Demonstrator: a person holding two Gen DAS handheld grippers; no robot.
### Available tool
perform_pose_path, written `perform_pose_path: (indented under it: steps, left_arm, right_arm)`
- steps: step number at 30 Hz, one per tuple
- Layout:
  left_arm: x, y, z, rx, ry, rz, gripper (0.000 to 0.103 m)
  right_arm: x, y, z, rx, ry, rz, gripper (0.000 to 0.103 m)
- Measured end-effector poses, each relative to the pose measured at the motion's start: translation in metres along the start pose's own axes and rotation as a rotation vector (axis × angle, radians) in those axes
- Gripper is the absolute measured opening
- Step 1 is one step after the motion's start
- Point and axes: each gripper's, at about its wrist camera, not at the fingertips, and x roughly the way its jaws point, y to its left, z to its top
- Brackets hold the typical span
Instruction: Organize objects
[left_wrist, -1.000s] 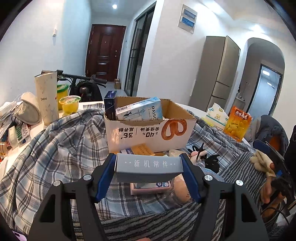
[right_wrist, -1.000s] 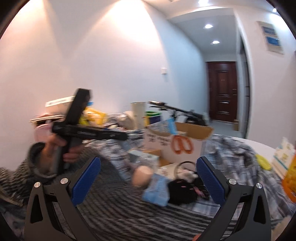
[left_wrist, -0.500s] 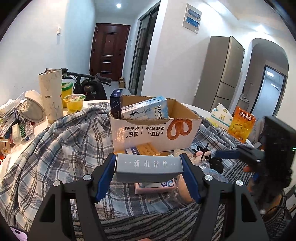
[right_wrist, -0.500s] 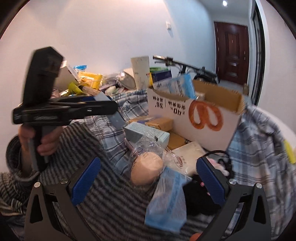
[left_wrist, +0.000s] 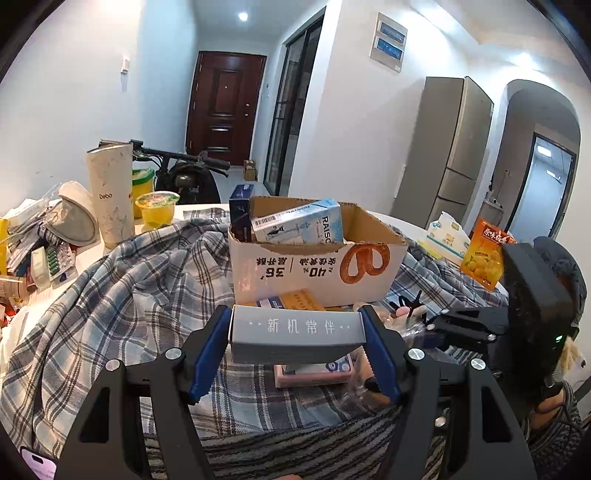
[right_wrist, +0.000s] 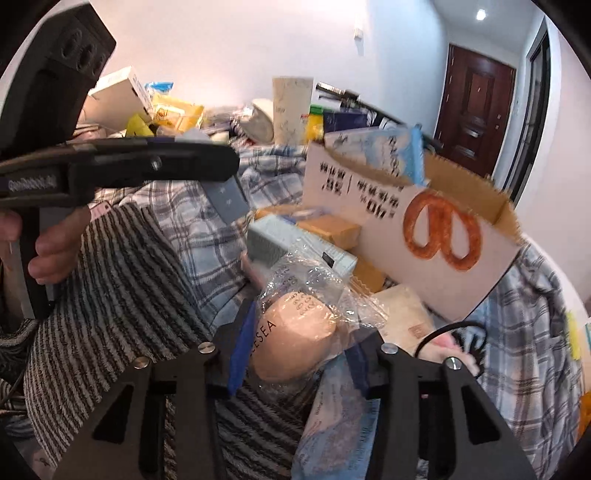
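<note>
My left gripper (left_wrist: 294, 319) is shut on a grey carton with white Chinese lettering (left_wrist: 295, 334), held above the plaid cloth in front of the open cardboard box (left_wrist: 317, 269). In the right wrist view that gripper and a person's hand sit at the left, the grey carton (right_wrist: 227, 201) sticking out of its jaws. My right gripper (right_wrist: 297, 356) is closing; its blue pads sit against both sides of a beige egg-shaped sponge in a clear bag (right_wrist: 295, 332). The cardboard box (right_wrist: 424, 236) stands just behind, with a blue-white carton inside.
Small cartons (right_wrist: 295, 240) and a blue packet (right_wrist: 340, 424) lie around the sponge. A pink box (left_wrist: 314, 373) lies under the grey carton. A white tumbler (left_wrist: 110, 192), a jelly cup (left_wrist: 157, 210) and clutter stand left; an orange snack bag (left_wrist: 487, 258) stands right.
My right gripper has moved forward and down onto the bagged sponge, and its jaws have come in from wide open. It now shows at the right of the left wrist view. The left gripper stayed still.
</note>
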Motion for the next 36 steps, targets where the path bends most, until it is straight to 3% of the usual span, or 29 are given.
perform_pose_path:
  steps: [9,15,18,22,27,36]
  left_arm:
    - [0.0,0.002,0.0,-0.01,0.009,0.006,0.071]
    - [0.0,0.003,0.001,-0.009,0.01,0.008,0.071]
    - [0.001,0.003,0.001,-0.009,0.01,0.007,0.071]
    - [0.0,0.003,0.001,-0.007,0.006,0.007,0.071]
    - [-0.003,0.003,0.003,-0.009,-0.014,0.005,0.071]
    - [0.007,0.007,0.0,-0.023,0.045,-0.008,0.071]
  right_arm:
    - [-0.066,-0.013,0.025,0.009,-0.22,-0.05,0.043]
    - [-0.113,-0.045,0.063,0.046,-0.379,-0.154,0.043]
    - [-0.109,-0.067,0.083,0.061,-0.403,-0.243,0.043]
    - [-0.068,-0.097,0.098,0.132,-0.36,-0.273,0.043]
    - [-0.023,-0.112,0.084,0.15,-0.244,-0.293,0.043]
    - [-0.012,-0.116,0.069,0.136,-0.198,-0.25,0.043]
